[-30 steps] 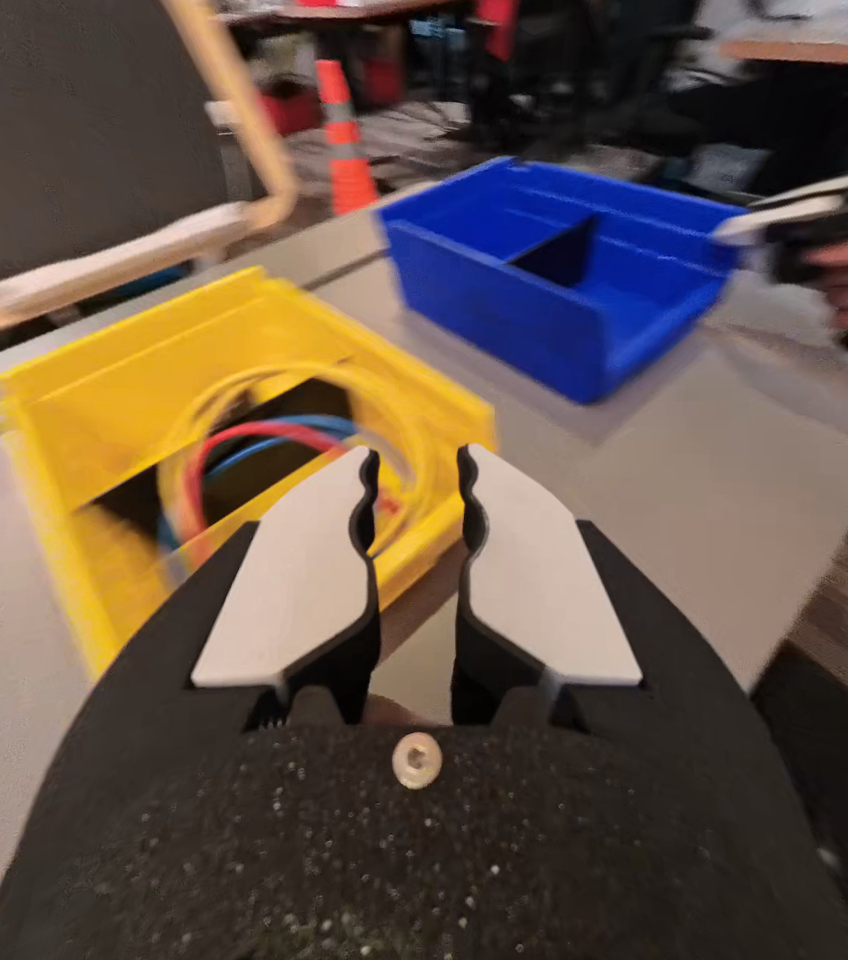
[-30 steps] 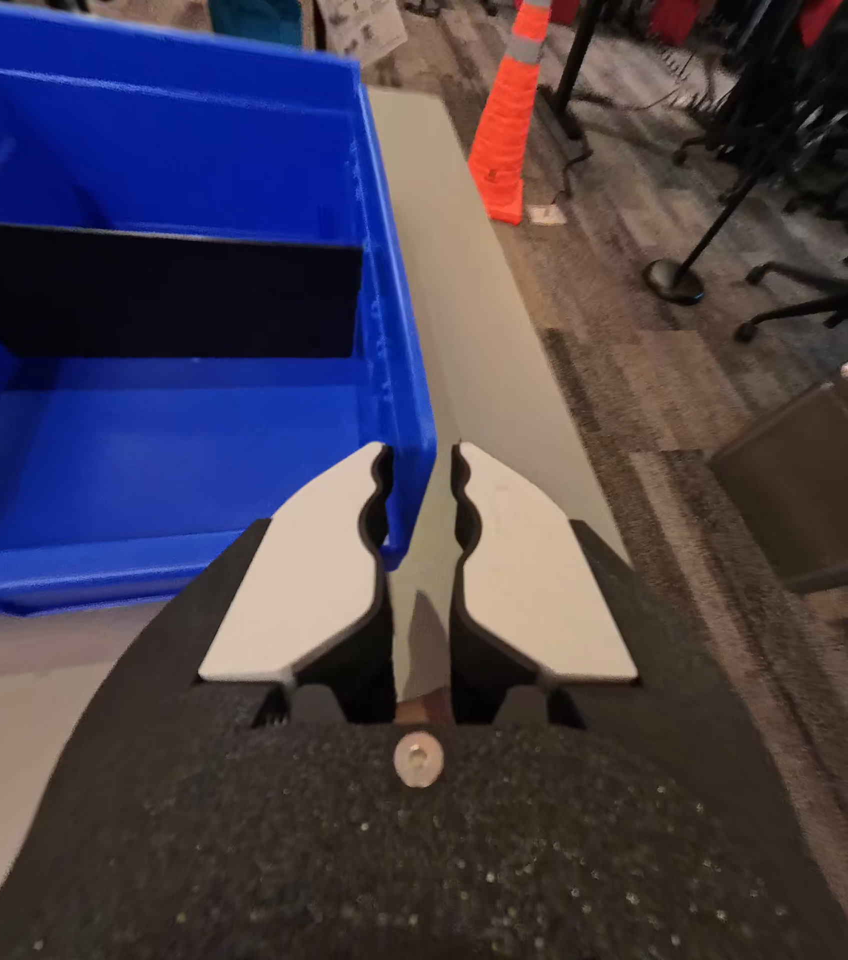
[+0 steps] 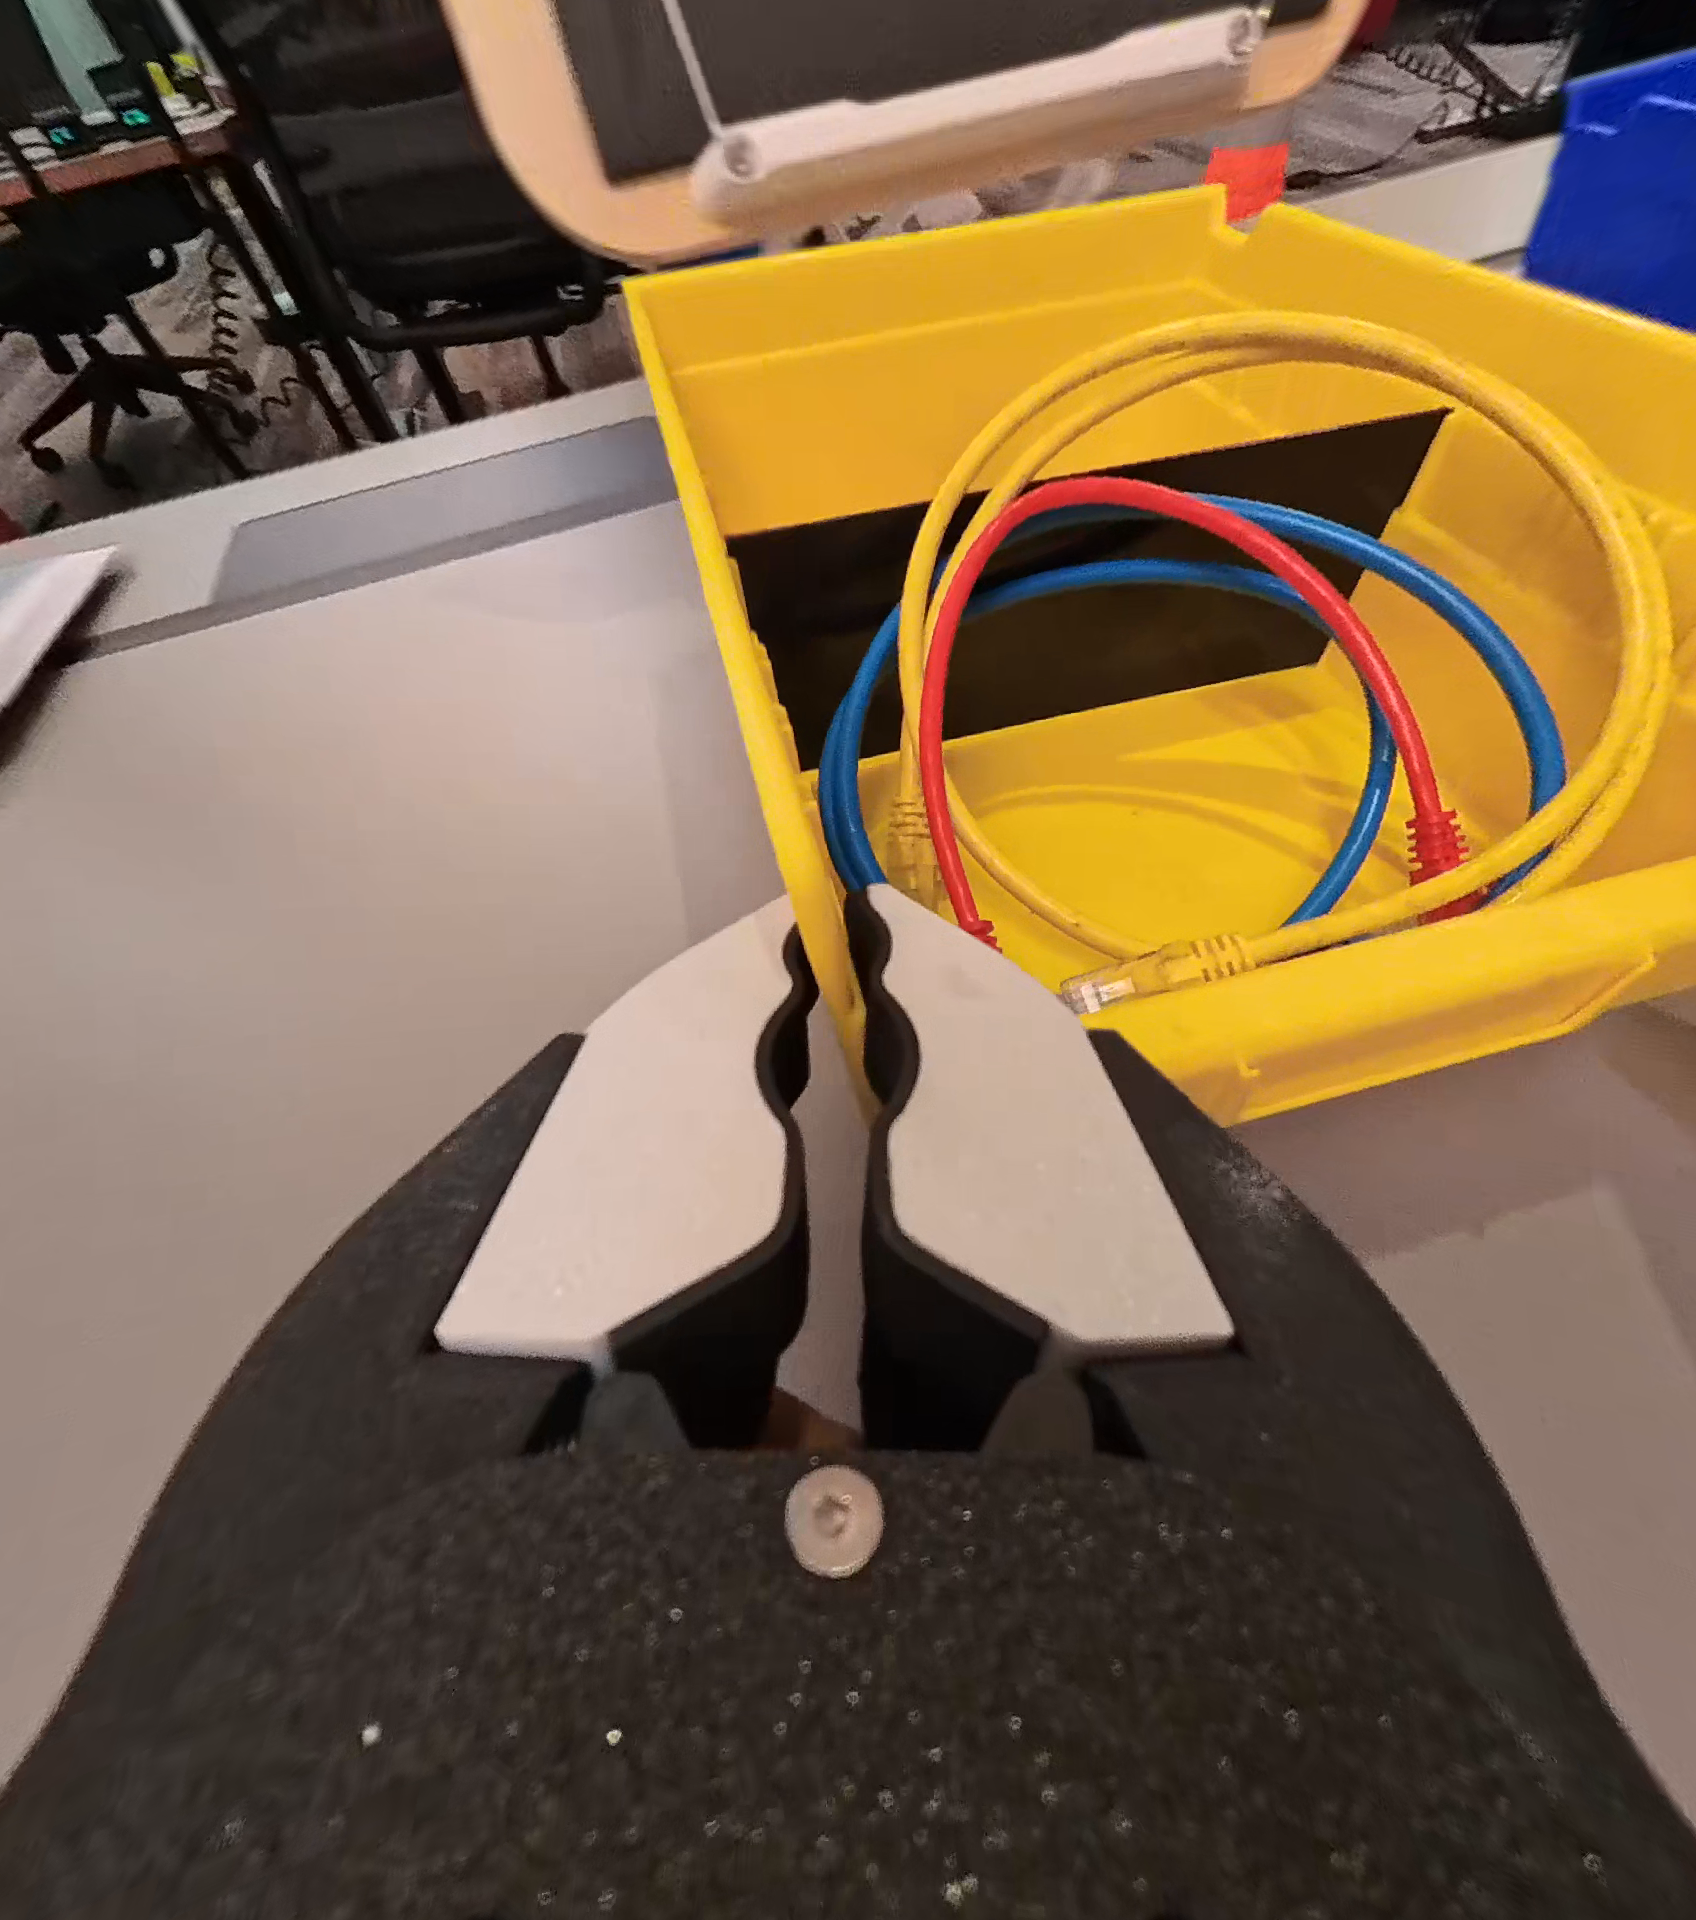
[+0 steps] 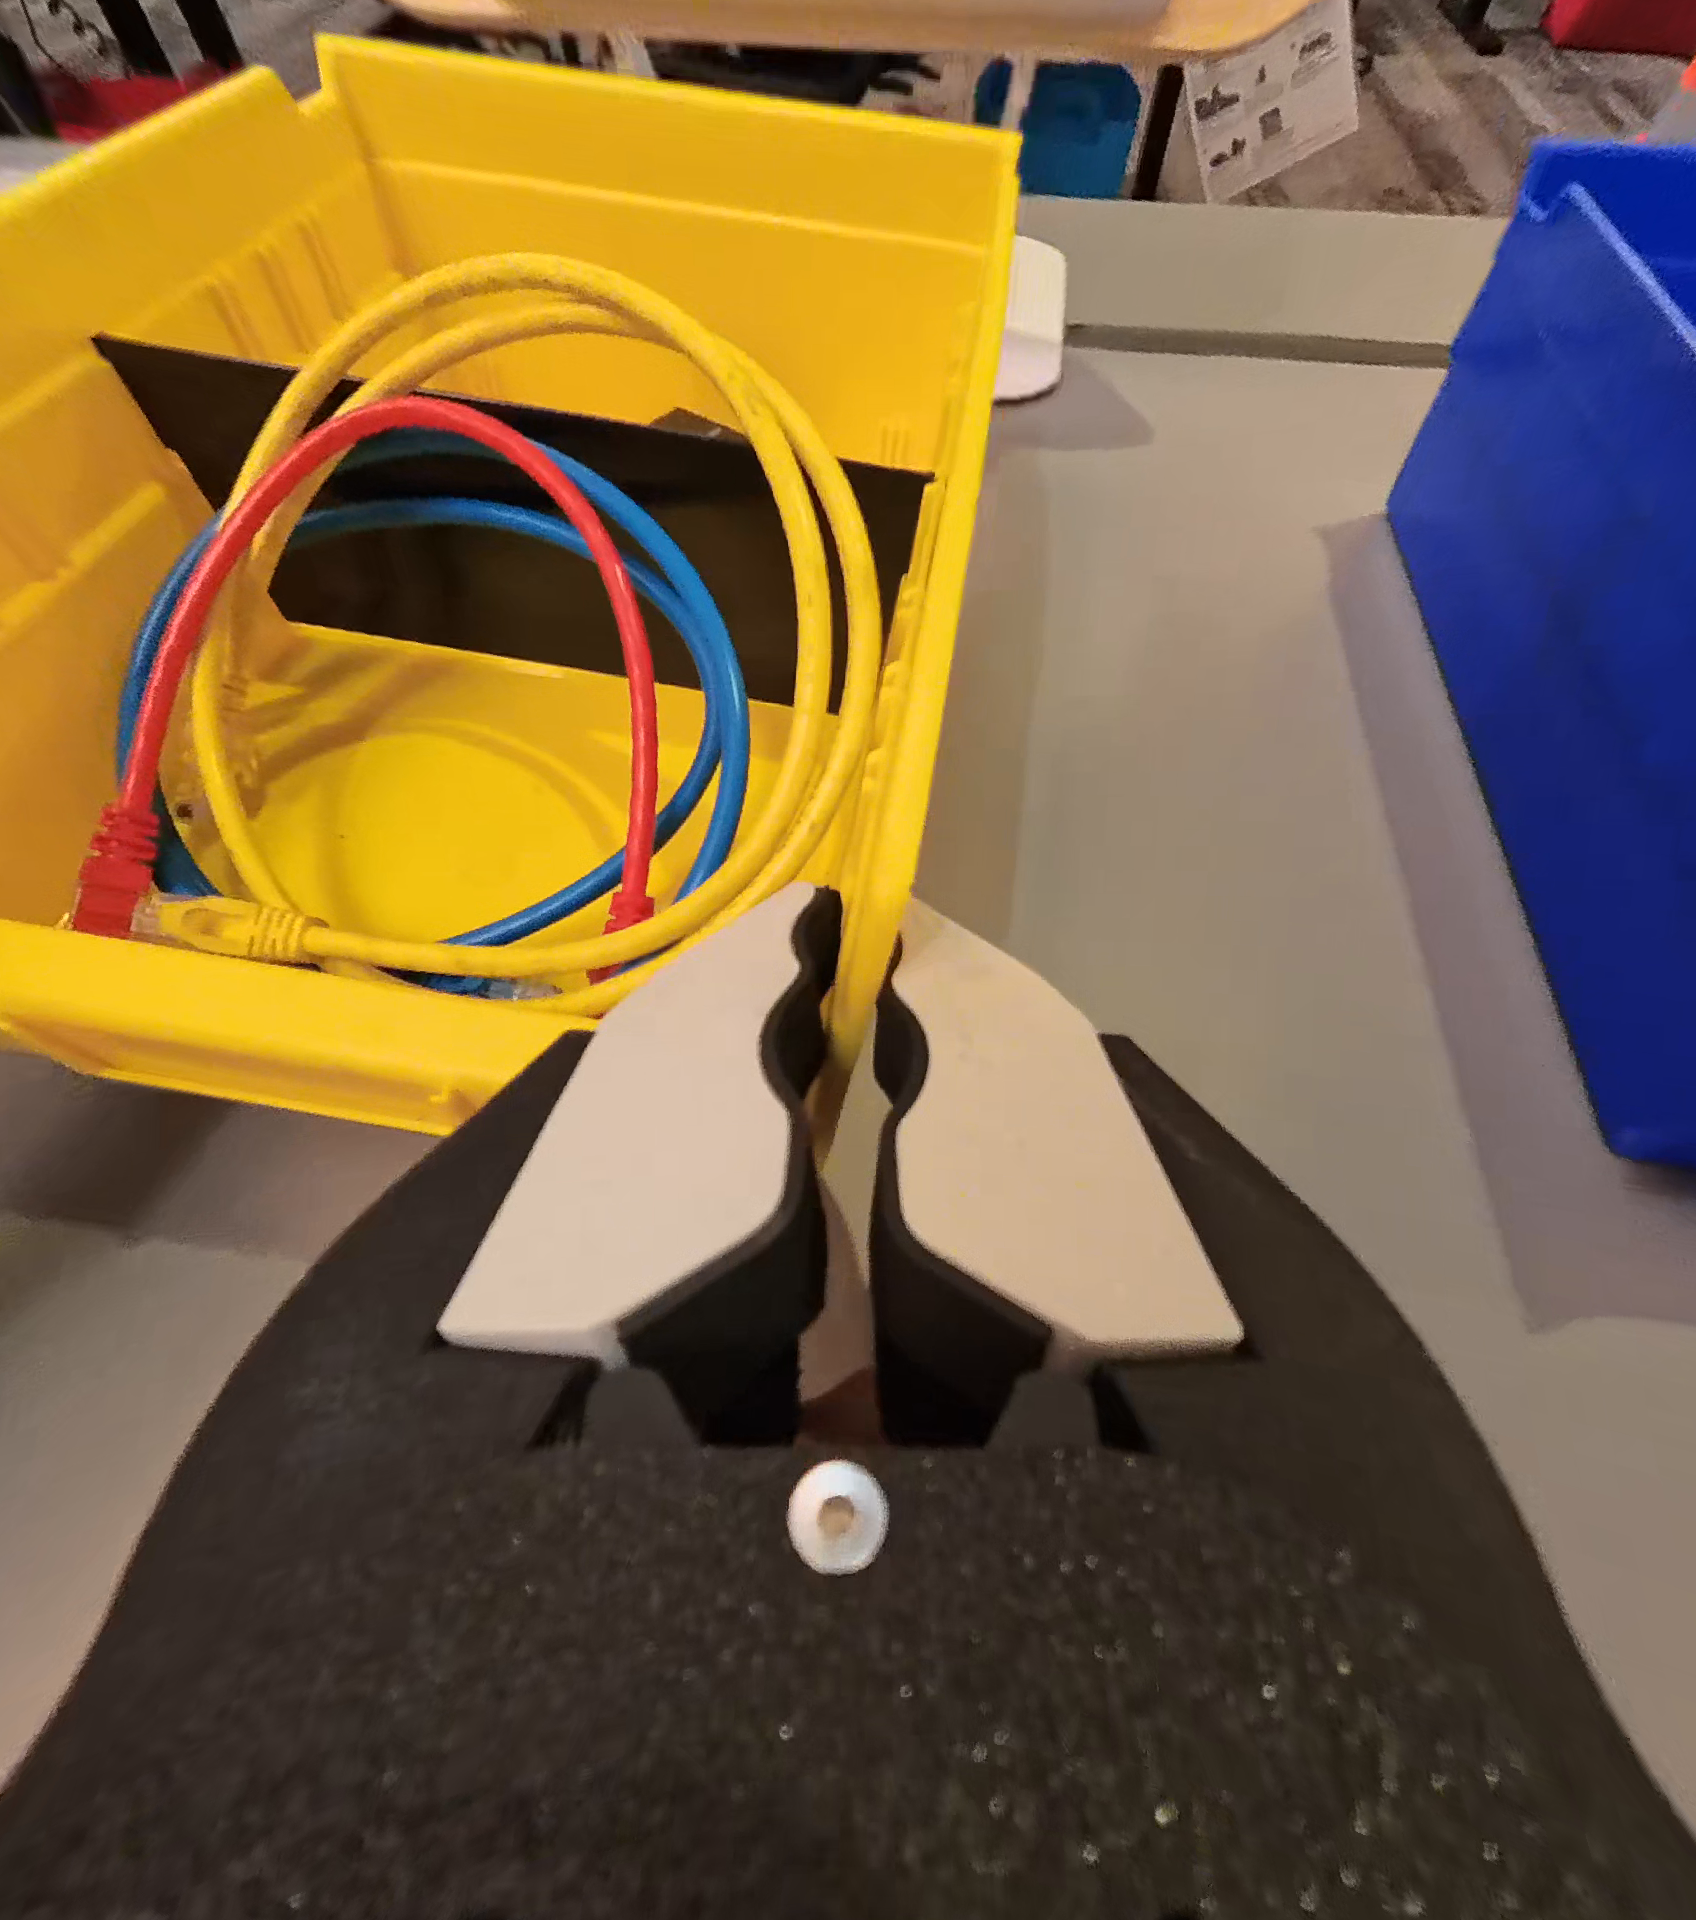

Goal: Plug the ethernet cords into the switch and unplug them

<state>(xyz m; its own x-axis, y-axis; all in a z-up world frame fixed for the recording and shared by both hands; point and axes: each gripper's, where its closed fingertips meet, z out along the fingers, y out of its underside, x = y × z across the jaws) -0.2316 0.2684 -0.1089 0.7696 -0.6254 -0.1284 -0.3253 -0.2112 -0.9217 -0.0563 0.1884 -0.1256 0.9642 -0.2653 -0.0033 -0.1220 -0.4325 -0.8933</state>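
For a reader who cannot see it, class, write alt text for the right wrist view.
The right hand-held gripper straddles the near right wall of a yellow bin holding coiled yellow, red and blue cords. A blue bin stands to the right on the grey table.

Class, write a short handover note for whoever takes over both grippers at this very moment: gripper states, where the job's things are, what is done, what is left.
Left gripper: straddles the yellow bin at its left side wall, near the front corner; grip cannot be confirmed.
Right gripper: same at the right side wall.
Yellow ethernet cord, red ethernet cord and blue ethernet cord lie coiled in the bin's front compartment, ahead of a black divider, all ends loose.
Blue bin stands to the right on the table.
No switch in either view.
Done: nothing plugged.
Left: find the switch, plug each cord in, then unplug.
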